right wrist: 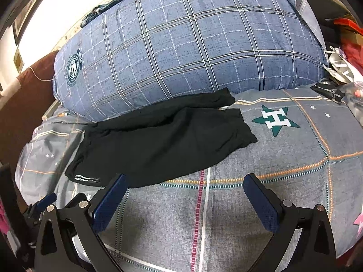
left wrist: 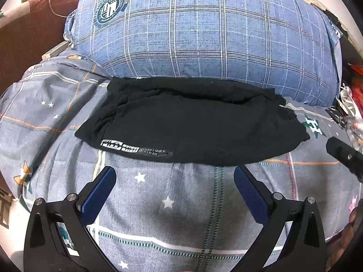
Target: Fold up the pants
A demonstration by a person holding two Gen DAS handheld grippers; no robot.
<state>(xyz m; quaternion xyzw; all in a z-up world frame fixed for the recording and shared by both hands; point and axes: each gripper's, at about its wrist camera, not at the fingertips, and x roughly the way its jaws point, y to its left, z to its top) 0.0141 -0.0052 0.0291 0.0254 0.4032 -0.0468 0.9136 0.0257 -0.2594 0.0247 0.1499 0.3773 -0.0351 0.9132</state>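
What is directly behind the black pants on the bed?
A big blue plaid pillow lies right behind the black pants; their far edge meets its base. Whether any fabric is tucked beneath the pillow is hidden. Both grippers hover open, holding nothing.

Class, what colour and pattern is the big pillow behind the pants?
The pillow is blue with a white and dark check pattern and a round badge print. The right wrist view shows it best.

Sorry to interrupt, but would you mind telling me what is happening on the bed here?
A person is folding black pants with two handheld grippers. The pants lie folded on the patterned bedsheet, against a blue plaid pillow. The left gripper and right gripper are both open, holding nothing, just short of the pants' near edge.
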